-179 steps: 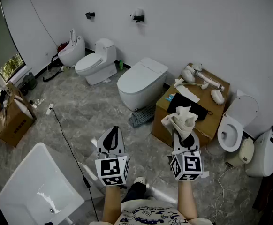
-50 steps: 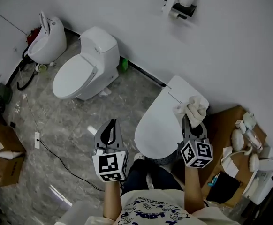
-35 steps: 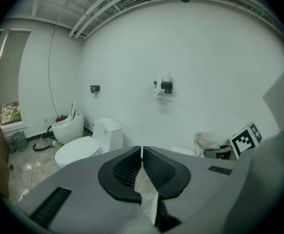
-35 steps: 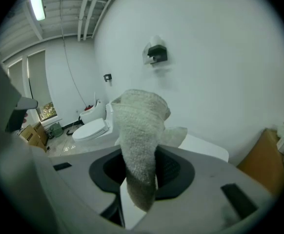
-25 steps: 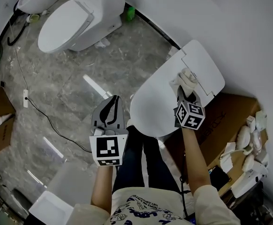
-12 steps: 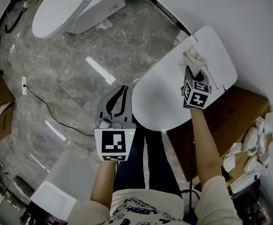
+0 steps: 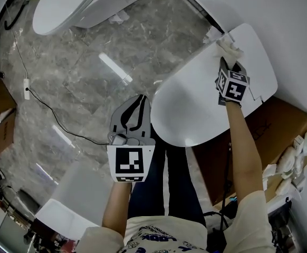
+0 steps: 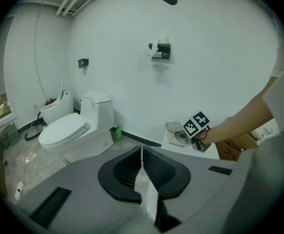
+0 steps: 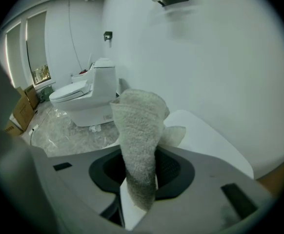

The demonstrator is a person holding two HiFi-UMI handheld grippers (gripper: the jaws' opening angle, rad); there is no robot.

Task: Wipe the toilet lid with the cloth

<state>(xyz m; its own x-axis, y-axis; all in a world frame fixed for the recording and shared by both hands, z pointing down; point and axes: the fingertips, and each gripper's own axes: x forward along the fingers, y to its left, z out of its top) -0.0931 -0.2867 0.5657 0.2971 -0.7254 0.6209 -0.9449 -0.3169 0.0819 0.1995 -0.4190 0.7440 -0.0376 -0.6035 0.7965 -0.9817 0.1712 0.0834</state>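
A white toilet with its lid (image 7: 195, 104) shut fills the upper right of the head view. My right gripper (image 7: 229, 62) is shut on a pale cloth (image 7: 229, 48) (image 9: 139, 135) and presses it on the lid's far corner near the wall. In the right gripper view the cloth stands up between the jaws, with the white lid (image 9: 205, 138) beyond. My left gripper (image 7: 134, 115) hovers shut and holding nothing over the floor beside the lid's near left edge. The left gripper view shows the right gripper (image 8: 193, 130) on the lid (image 8: 178, 141).
A second white toilet (image 7: 79, 4) (image 8: 71, 128) stands at the upper left, with a green bottle (image 8: 117, 132) by the wall. A brown cardboard box (image 7: 272, 136) sits right of the lid. A black cable (image 7: 42, 109) runs over the marble floor. A paper holder (image 8: 160, 50) is mounted on the wall.
My right gripper has slid the cloth farther along the lid toward its far corner by the wall. The left gripper has stayed in place.
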